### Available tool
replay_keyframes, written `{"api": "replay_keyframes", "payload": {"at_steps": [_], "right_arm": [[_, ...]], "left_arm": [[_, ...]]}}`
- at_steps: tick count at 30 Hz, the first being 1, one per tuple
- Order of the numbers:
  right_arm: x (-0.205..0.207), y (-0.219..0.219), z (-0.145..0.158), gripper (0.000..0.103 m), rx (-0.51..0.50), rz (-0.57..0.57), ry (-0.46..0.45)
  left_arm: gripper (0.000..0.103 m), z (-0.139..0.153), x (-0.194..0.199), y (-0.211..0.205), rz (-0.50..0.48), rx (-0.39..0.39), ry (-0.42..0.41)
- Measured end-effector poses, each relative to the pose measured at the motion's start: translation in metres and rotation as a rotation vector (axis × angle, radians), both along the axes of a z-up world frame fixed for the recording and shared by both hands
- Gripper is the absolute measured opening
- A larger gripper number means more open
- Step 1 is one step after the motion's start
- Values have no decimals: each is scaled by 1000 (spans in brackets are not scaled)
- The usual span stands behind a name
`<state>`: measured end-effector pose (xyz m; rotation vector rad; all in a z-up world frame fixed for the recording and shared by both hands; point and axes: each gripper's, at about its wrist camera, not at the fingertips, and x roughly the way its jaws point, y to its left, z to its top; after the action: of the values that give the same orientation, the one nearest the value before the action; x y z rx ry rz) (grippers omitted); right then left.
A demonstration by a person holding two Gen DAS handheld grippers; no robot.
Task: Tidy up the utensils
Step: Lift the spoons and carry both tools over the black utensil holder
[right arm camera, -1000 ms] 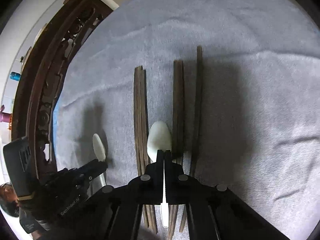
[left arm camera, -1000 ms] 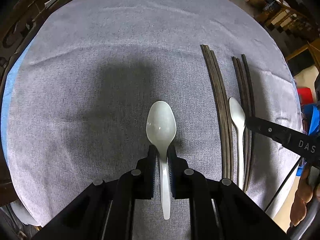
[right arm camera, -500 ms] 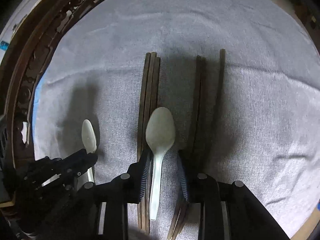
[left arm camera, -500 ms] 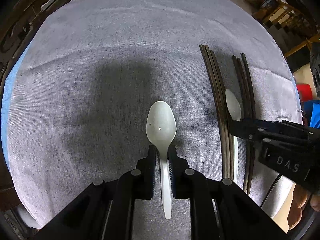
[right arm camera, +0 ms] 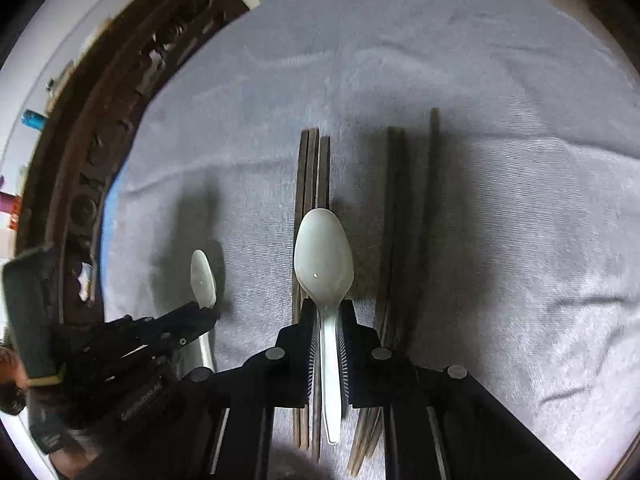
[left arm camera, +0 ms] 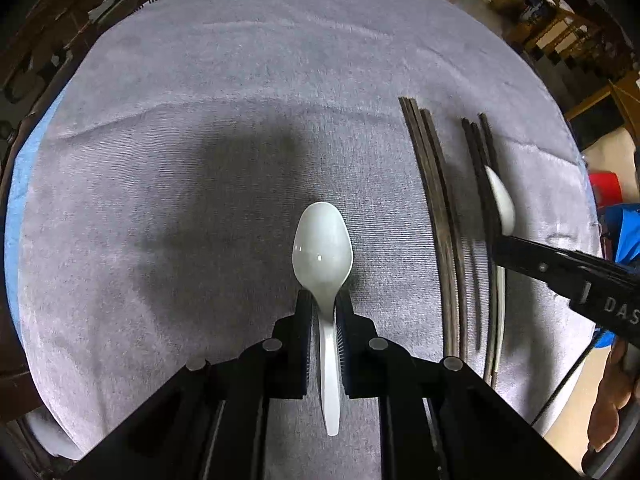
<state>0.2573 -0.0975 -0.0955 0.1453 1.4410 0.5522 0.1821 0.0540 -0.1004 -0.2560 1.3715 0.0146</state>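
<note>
The left tool (left arm camera: 323, 312) is closed on the neck of a white plastic spoon (left arm camera: 322, 240). The two black fingers (left arm camera: 302, 320) press the handle from both sides, just behind the bowl. The bowl faces up and points forward, and the end of the handle comes out behind the fingers. This left spoon hangs over a bare part of the grey woven cloth (left arm camera: 200, 160) that covers the counter; its dark shadow lies on the cloth to the left.

The right tool (right arm camera: 327, 320) is also closed on a second white plastic spoon (right arm camera: 323, 256), again at the neck, with the bowl up and forward. This spoon is above the gap between two groups of dark brown wooden chopsticks. The left bundle of chopsticks (right arm camera: 314, 168) lies straight on the cloth, its sticks close together. The right bundle of chopsticks (right arm camera: 396, 184) lies parallel to it, with one stick a little apart on the far side. From the pictures I cannot tell if the second spoon touches the cloth or the sticks.

In the left wrist view the right tool (left arm camera: 560, 268) shows at the right edge, beside both bundles. In the right wrist view the left tool (right arm camera: 192, 316) shows at the lower left, well apart from the chopsticks. A dark carved wooden edge (right arm camera: 92, 152) borders the cloth on the left.
</note>
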Motion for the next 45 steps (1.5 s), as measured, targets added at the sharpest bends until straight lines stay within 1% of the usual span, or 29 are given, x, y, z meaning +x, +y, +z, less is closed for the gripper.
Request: {"api": "replay_keyframes", "payload": {"at_steps": [4, 7, 9, 11, 12, 14, 17, 18, 20, 21, 24, 27, 30, 35, 38, 40, 45], "right_arm": [[-15, -14, 8, 12, 51, -29, -34], [-28, -32, 32, 12, 108, -56, -83], [-41, -43, 49, 12, 158, -78, -121], [-59, -58, 70, 12, 211, -104, -174], [-66, -58, 76, 12, 232, -113, -192], [-92, -70, 97, 12, 294, -135, -260], [-126, -83, 122, 12, 359, -154, -345], [-135, -85, 127, 12, 371, -157, -369], [-158, -85, 136, 12, 382, -159, -453], [-164, -83, 137, 12, 381, -159, -470], [-185, -79, 137, 12, 371, -167, -540], [-199, -71, 128, 12, 344, -159, -584], [-209, -68, 116, 12, 331, -154, -597], [-220, -68, 99, 12, 310, -153, -612], [-225, -68, 94, 12, 299, -153, -619], [-228, -68, 92, 12, 302, -152, -615], [-241, -68, 90, 12, 284, -153, -640]], "left_arm": [[12, 20, -13, 5, 19, -18, -46], [12, 39, -27, 7, 37, -47, -95], [12, 59, -42, 11, 56, -89, -150], [12, 75, -58, 13, 76, -113, -196], [12, 86, -67, 14, 88, -141, -229], [12, 101, -84, 16, 103, -170, -279], [12, 125, -108, 8, 113, -206, -364], [12, 131, -115, 5, 113, -210, -388], [12, 142, -131, -4, 112, -220, -443], [12, 147, -140, -11, 106, -224, -475], [12, 149, -156, -25, 90, -212, -547], [12, 147, -168, -42, 73, -165, -610], [12, 137, -178, -56, 46, -125, -660], [12, 117, -186, -62, 27, -94, -673], [12, 108, -189, -63, 28, -99, -660], [12, 105, -195, -65, 23, -92, -661], [12, 102, -206, -68, 16, -81, -661]]}}
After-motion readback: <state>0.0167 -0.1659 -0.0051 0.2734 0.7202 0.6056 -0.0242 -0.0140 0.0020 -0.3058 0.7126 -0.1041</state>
